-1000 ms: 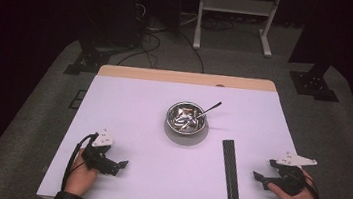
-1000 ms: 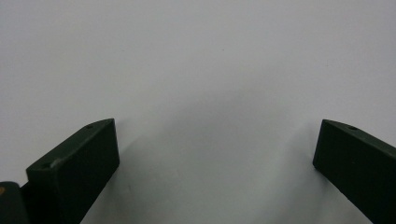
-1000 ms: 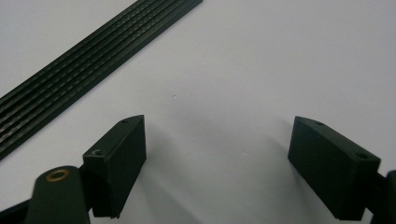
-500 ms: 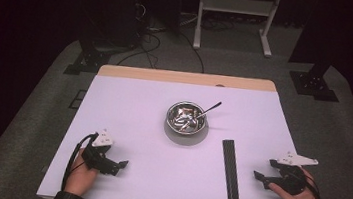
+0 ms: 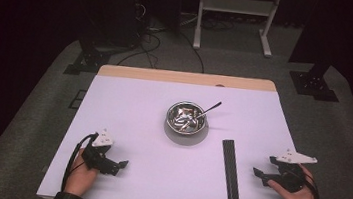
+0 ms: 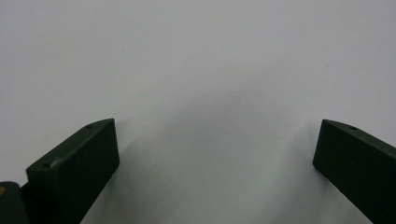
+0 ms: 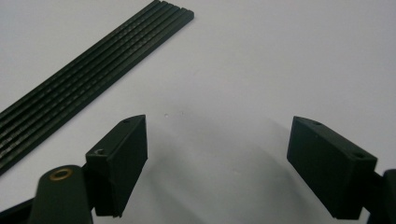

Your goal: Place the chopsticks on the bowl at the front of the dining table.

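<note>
Black ribbed strip (image 5: 231,176) lies flat on the white counter (image 5: 138,110), at about 4 o'clock from the steel bowl (image 5: 186,121). Its long axis runs near edge to far, 6 to 12 o'clock, with the far end tipped slightly toward 11. The near end reaches almost to the counter's front edge. In the right gripper view the strip (image 7: 88,70) crosses diagonally at upper left, grooves running along its length.

Right gripper (image 5: 262,174) rests at the strip's 3 o'clock, just beside but apart, pointing toward it. Its jaws are wide open, with nothing between them but bare counter (image 7: 219,135).

Left gripper (image 5: 119,166) sits at 8 o'clock from the bowl, well apart from the strip and pointing toward 3 o'clock. Its jaws are also spread wide and empty, over plain counter (image 6: 210,93).

The bowl sits at counter centre and holds metal pieces. A spoon handle (image 5: 211,107) sticks out over the rim toward 2 o'clock.
</note>
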Demonstrator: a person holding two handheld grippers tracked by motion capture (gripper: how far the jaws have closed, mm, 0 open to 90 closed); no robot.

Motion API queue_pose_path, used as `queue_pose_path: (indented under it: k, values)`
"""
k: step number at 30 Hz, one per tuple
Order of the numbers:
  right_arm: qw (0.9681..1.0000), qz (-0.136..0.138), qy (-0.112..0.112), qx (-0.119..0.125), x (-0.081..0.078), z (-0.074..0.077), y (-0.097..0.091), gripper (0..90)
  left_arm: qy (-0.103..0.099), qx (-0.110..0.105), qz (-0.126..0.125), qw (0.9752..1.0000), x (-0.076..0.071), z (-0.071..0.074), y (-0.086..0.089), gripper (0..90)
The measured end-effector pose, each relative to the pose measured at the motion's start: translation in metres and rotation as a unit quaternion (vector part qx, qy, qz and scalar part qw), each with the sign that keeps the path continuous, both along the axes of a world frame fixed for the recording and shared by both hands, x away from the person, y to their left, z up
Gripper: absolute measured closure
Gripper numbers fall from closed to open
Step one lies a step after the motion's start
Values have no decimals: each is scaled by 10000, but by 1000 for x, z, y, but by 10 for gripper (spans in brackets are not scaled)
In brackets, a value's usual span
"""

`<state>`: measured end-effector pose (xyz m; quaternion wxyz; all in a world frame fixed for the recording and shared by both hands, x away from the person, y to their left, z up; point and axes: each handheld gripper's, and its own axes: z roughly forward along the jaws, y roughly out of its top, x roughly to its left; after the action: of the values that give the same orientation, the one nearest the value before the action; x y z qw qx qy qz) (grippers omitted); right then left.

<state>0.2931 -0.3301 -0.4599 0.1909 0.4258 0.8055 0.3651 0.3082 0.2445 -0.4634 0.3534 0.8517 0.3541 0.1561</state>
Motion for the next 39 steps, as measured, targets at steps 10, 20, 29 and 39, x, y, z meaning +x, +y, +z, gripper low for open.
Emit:
queue_pose_path:
  k: [10, 20, 29, 39]
  values:
    - [9999, -61, -86, -7, 9, 7, 7, 183, -1, 3, 0, 10000, 0, 0, 0, 0]
    - [9999, -79, -118, 11, 16, 12, 14, 183, -5, 1, 2, 10000, 0, 0, 0, 0]
    - [9998, -104, -145, -29, 23, 15, 21, 183, -5, 1, 2, 10000, 0, 0, 0, 0]
    - [9999, -62, -131, -62, 32, 17, 30, 184, -5, 3, 1, 10000, 0, 0, 0, 0]
